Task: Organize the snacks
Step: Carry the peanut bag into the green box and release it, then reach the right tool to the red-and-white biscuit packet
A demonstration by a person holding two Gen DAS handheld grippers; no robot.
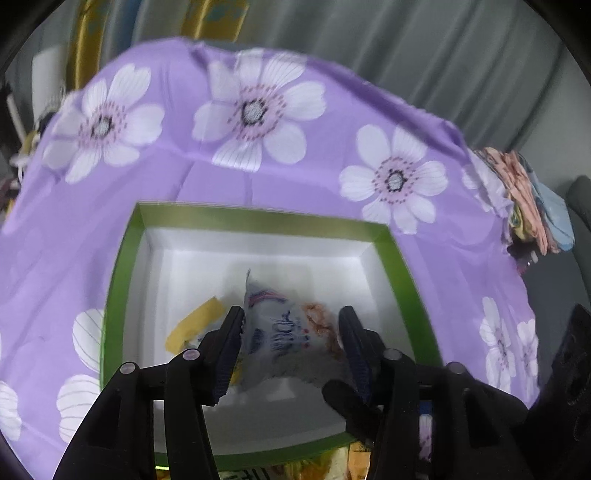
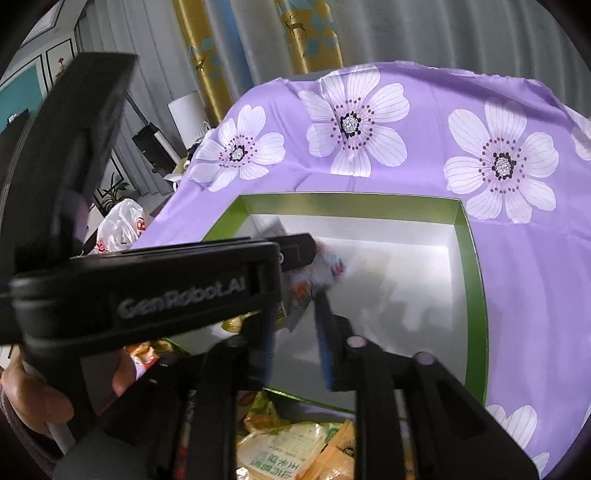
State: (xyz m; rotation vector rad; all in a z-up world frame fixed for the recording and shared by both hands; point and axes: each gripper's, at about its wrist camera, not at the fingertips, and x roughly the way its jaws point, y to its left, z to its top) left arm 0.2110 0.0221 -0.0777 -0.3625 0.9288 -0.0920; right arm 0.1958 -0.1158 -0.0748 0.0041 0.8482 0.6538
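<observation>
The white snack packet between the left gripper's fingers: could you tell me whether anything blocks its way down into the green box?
Nothing visible does. The white snack packet already hangs inside the green box, over bare white floor, with a yellow packet lying beside it.

Purple cloth with white flowers (image 1: pixel 303 184), spread flat beyond and to both sides of the fingertips. Grey curtains (image 2: pixel 443 33) with gold patterned panels (image 2: pixel 314 33), hanging far beyond the fingertips behind the cloth's far edge; a heap of pink and blue printed fabric (image 1: pixel 528 199) at the cloth's far right edge. White plastic bag with red print (image 2: pixel 122 225), a potted plant (image 2: pixel 110 192) and framed wall pictures (image 2: pixel 59 62), well off to the left of the fingers.
</observation>
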